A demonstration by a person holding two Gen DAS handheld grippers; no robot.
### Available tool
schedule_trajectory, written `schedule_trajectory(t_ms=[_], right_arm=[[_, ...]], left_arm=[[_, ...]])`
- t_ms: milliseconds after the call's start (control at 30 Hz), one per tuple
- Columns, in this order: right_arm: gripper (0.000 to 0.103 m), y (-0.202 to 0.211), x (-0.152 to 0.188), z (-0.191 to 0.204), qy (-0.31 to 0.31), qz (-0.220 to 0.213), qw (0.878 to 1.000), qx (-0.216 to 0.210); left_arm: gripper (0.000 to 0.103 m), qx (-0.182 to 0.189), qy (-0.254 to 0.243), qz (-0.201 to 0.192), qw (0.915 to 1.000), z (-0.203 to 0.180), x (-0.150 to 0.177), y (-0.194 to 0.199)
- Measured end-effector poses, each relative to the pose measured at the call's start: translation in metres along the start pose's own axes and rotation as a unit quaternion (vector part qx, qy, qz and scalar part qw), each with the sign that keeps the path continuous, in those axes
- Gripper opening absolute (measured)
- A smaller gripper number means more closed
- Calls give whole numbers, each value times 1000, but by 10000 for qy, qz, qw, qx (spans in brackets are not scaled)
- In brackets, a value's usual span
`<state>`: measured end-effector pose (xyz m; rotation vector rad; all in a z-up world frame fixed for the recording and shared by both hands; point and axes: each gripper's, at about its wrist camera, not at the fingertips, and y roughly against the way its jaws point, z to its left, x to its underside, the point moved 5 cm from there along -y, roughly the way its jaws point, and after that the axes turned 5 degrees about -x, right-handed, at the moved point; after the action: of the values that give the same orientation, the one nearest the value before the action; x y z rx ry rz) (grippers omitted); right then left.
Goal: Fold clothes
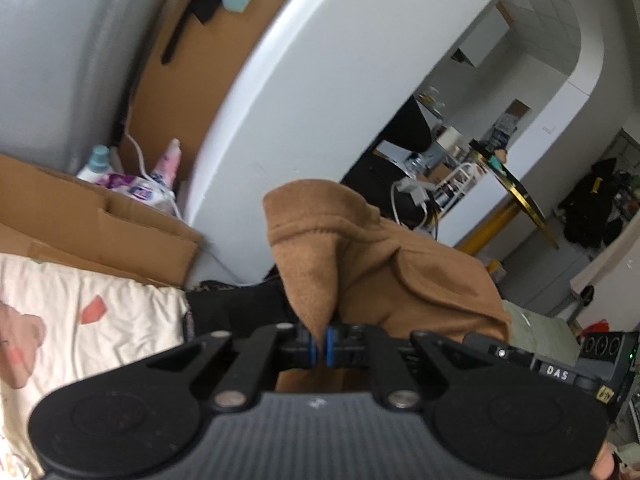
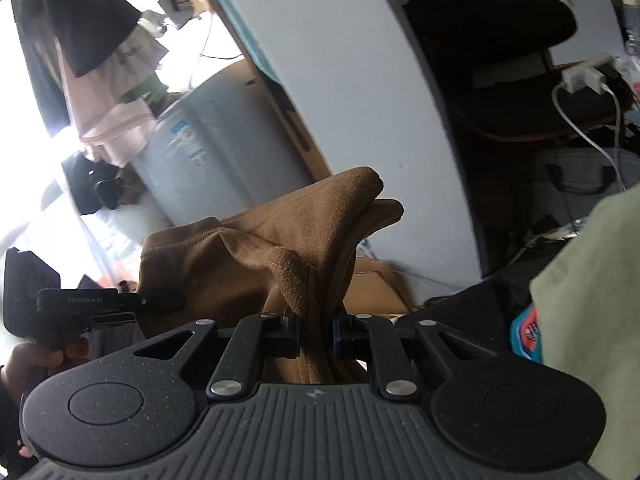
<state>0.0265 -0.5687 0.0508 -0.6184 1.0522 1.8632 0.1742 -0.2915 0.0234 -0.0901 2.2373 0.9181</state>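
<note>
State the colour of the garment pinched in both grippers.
The garment is plain tan-brown, with no pattern; the right wrist view shows it best.

A cluttered room with a broad white wall (image 1: 304, 92) that opens through a rounded archway (image 1: 560, 60) onto a further white-walled space crowded with shelves and bags. Flattened cardboard boxes (image 1: 100, 216) lean by a bed sheet (image 1: 80, 320) printed with pink shapes. Strong daylight floods from a window (image 2: 24, 80), where clothes hang beside a grey appliance (image 2: 208, 148).
</note>
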Motion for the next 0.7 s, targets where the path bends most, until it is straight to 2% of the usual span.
schedule_trajectory(t_ms=[300,700], right_arm=[[13,-28,26,-49,-143,-124,9984,531],[13,-76,59,-121,-13,-221,9906,1352]], left_arm=[[5,350,16,188,9992,19,15,-62],[5,916,-466,444,9937,36,34,-160]])
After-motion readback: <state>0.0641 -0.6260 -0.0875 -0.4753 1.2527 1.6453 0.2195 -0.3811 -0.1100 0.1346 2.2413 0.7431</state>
